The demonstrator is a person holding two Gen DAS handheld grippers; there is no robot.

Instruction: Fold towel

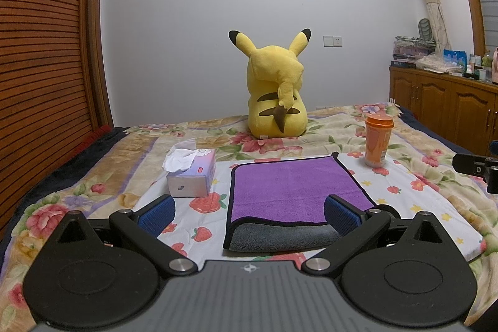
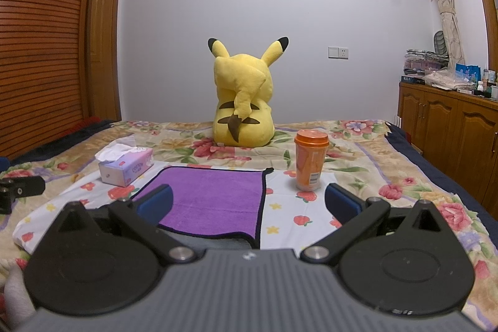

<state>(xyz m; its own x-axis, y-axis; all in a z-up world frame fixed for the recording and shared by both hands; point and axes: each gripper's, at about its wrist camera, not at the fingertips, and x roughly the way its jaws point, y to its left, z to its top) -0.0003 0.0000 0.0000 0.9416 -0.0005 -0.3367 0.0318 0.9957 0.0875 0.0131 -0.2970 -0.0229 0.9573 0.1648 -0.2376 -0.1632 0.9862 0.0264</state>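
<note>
A purple towel (image 1: 289,189) with a black hem and grey underside lies flat on the bed, its purple layer folded over the grey one, which shows along the near edge. It also shows in the right wrist view (image 2: 214,198). My left gripper (image 1: 249,212) is open and empty, just above the towel's near edge, its right finger over the near right part. My right gripper (image 2: 249,201) is open and empty, its left finger over the towel's near left part, its right finger beyond the towel's right edge.
A tissue box (image 1: 193,173) sits left of the towel and an orange cup (image 1: 378,142) right of it. A yellow plush toy (image 1: 275,95) sits further back on the floral bedspread (image 1: 420,192). A wooden cabinet (image 1: 445,101) stands at the right.
</note>
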